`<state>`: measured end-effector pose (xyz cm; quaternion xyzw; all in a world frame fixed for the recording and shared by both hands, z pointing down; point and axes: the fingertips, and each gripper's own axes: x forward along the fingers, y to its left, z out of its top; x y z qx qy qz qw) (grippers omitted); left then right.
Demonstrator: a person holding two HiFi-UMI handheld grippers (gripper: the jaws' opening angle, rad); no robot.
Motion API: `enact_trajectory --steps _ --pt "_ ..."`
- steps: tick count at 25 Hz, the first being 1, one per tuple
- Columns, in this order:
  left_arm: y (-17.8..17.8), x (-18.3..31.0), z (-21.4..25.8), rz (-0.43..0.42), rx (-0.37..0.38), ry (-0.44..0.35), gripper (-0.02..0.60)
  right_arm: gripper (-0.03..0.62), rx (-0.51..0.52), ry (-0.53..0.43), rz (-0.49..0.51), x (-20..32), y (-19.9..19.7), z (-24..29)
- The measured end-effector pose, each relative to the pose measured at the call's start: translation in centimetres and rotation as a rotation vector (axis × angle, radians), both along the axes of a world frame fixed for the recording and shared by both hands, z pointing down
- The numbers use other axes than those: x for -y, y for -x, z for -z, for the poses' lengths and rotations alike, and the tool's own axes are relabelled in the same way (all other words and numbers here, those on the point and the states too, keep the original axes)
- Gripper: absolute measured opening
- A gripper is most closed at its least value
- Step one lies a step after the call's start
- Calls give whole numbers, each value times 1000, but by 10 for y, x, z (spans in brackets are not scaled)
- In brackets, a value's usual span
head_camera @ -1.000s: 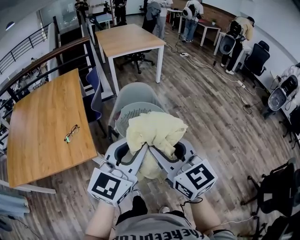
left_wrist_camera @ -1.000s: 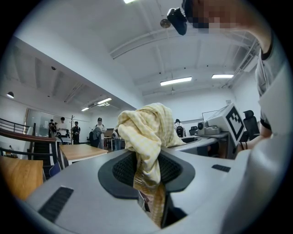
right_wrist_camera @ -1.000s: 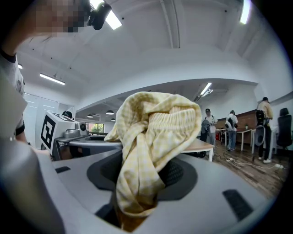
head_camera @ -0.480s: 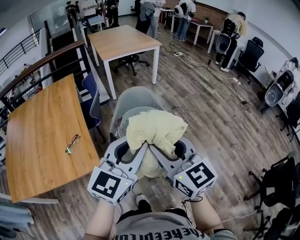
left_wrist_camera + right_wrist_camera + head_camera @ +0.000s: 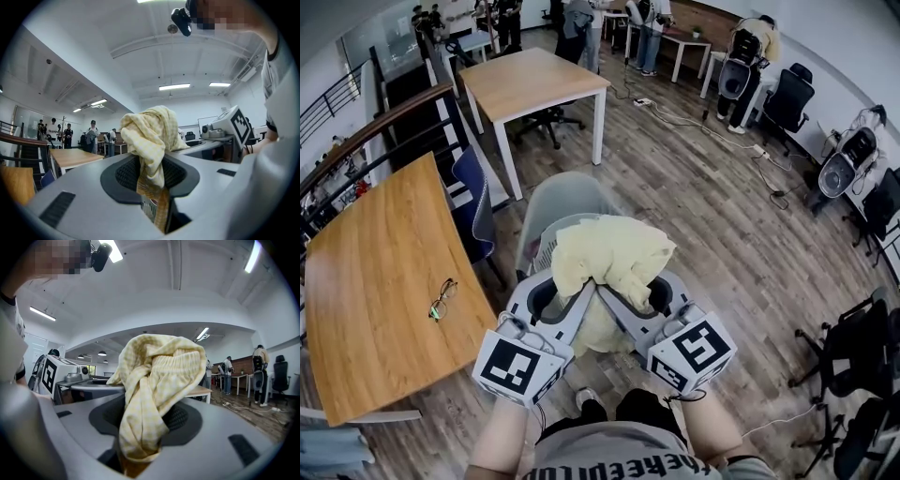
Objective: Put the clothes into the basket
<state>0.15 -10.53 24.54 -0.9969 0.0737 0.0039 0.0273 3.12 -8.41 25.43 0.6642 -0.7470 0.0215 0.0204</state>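
From the head view, the left gripper (image 5: 574, 314) and right gripper (image 5: 623, 314) meet nose to nose, both buried in a bunched yellow checked garment (image 5: 609, 253). The bundle is held up in the air just this side of a pale slatted basket (image 5: 546, 246), which seems to sit on a grey chair, though the cloth hides most of it.

In the left gripper view, the left gripper (image 5: 154, 206) has its jaws nipped on a narrow fold of the yellow checked garment (image 5: 150, 136); the rest heaps above them.

In the right gripper view, the right gripper (image 5: 136, 451) clamps a thicker wad of the yellow checked garment (image 5: 159, 376).

I'd say the job now is carrying: bring the bundle squarely over the basket's mouth, lower it inside, then release both grips together so no tail drapes over the rim.
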Motion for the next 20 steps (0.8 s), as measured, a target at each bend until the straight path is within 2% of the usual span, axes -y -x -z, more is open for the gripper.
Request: enact_trajectory --steps 9,20 --pt "-6 15 -7 14 -9 2 103 216 -8 8 7 16 -8 -7" --pt "-36 54 -9 130 2 9 103 216 -8 14 117 58 -39 -8"
